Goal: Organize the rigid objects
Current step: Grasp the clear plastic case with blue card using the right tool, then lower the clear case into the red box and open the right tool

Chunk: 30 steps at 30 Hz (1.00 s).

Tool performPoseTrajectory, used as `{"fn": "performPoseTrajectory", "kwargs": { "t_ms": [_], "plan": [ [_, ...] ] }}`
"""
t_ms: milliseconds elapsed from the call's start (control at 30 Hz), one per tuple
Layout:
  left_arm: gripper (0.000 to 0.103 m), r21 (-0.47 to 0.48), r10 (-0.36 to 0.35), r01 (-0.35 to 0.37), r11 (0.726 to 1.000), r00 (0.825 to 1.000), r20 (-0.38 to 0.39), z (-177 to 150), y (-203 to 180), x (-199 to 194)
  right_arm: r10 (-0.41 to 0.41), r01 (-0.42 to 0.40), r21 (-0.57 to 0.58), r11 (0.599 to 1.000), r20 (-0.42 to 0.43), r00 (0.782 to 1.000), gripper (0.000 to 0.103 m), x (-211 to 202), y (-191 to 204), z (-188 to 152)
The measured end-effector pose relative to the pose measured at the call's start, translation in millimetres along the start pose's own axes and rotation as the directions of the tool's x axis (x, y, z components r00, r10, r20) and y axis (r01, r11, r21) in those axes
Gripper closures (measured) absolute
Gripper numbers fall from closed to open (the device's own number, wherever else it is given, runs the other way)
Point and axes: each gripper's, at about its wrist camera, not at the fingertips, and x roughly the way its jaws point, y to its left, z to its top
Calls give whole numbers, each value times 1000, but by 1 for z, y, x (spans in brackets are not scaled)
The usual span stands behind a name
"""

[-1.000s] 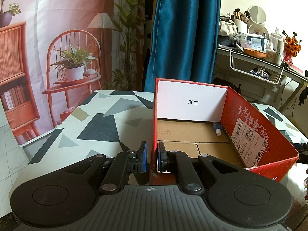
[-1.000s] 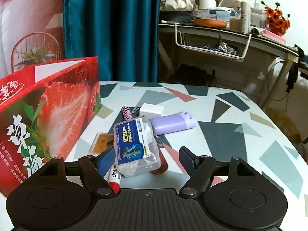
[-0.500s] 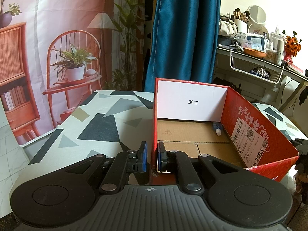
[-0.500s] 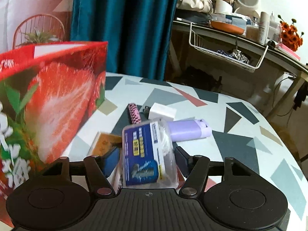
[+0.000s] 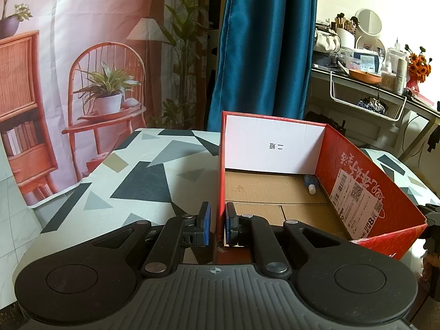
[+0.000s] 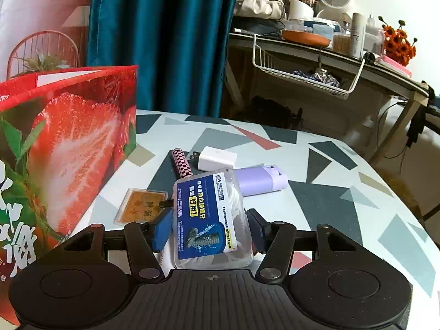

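My left gripper [image 5: 217, 224] is shut on the near left wall of the red cardboard box [image 5: 357, 170], one pad on each side of the wall. A small blue and white bottle [image 5: 310, 183] lies inside at the box's back right. My right gripper [image 6: 210, 227] is shut on a clear plastic case with a blue label [image 6: 210, 220] and holds it above the table, to the right of the red box [image 6: 63, 148]. On the table beyond lie a checkered stick [image 6: 181, 162], a white charger [image 6: 217, 158], a lilac tube [image 6: 261, 180] and an orange card case [image 6: 141, 205].
The patterned tabletop [image 6: 330, 170] stretches to the right of the items. A cluttered desk with a wire basket [image 6: 305, 74] stands behind the table. A blue curtain [image 5: 264, 55] and a printed backdrop [image 5: 82, 55] hang behind.
My right gripper closed on the clear plastic case and lifted it off the pile, rising and tilting up. The left gripper and box have not moved.
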Motion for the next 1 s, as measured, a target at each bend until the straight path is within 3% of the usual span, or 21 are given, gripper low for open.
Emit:
{"fn": "performPoseTrajectory", "kwargs": {
  "t_ms": [367,600,800,1000],
  "plan": [
    [91,-2,-2,2,1000,1000,2,0,0,0,59,-59,41,997,-3,998,49,-13,-14,7],
    [91,-2,-2,2,1000,1000,1,0,0,1,138,-146,123,982,72,988,49,-25,-27,66],
    [91,-7,-8,8,1000,1000,-1,1,1,2,271,-266,-57,962,137,953,49,-24,19,132],
    [91,-19,-17,17,1000,1000,-1,0,3,3,352,-336,-191,922,58,934,49,6,74,165]
  ]
}}
